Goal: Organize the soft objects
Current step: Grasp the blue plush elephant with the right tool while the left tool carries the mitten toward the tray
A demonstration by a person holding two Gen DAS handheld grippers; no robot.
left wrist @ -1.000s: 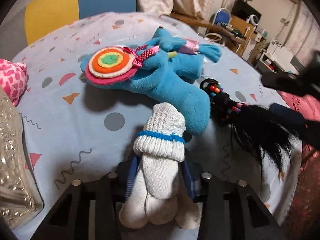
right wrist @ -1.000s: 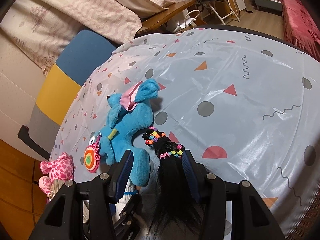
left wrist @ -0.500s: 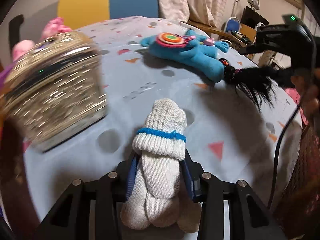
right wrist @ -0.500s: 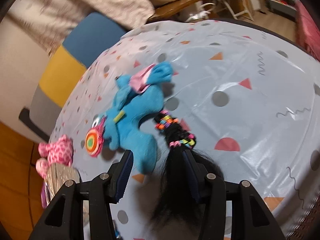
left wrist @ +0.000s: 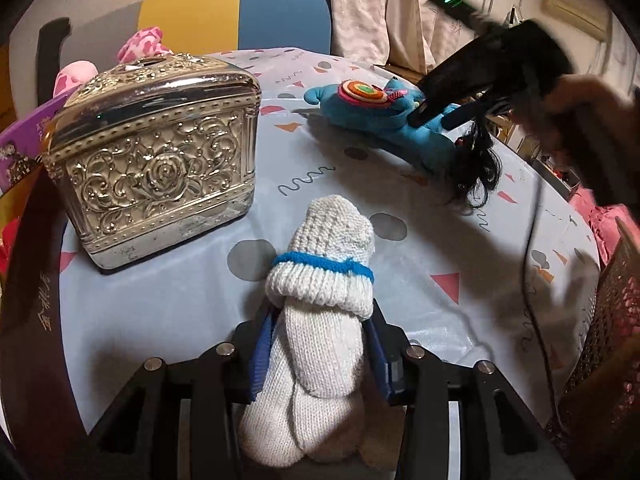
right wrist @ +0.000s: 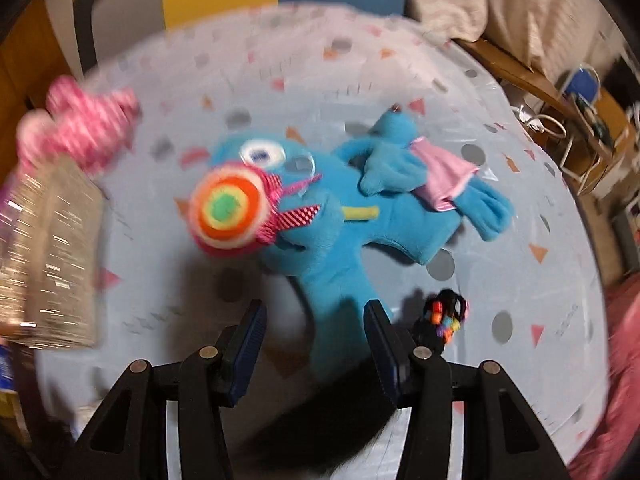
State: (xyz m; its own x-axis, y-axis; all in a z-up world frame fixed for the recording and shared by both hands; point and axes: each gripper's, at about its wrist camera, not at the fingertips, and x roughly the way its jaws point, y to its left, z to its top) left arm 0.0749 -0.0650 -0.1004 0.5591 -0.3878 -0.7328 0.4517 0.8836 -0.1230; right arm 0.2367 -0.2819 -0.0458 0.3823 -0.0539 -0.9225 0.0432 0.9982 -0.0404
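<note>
At nine o'clock on the patterned tablecloth (left wrist: 180,304) stood an ornate silver box (left wrist: 156,164). At six o'clock the left gripper (left wrist: 320,354) had a rolled white sock (left wrist: 320,300) between its blue pads, its jaws opening. At one o'clock lay a blue plush toy (left wrist: 384,120). Above it the right gripper (right wrist: 316,346) stood half spread; black hair (left wrist: 478,160) hung beneath it, though whether gripped I could not tell.

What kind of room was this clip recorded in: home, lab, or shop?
Most likely a lived-in home room. A round table under a pale blue patterned plastic cloth holds a blue plush toy and an ornate silver metal box; patterned curtains hang behind it.
</note>
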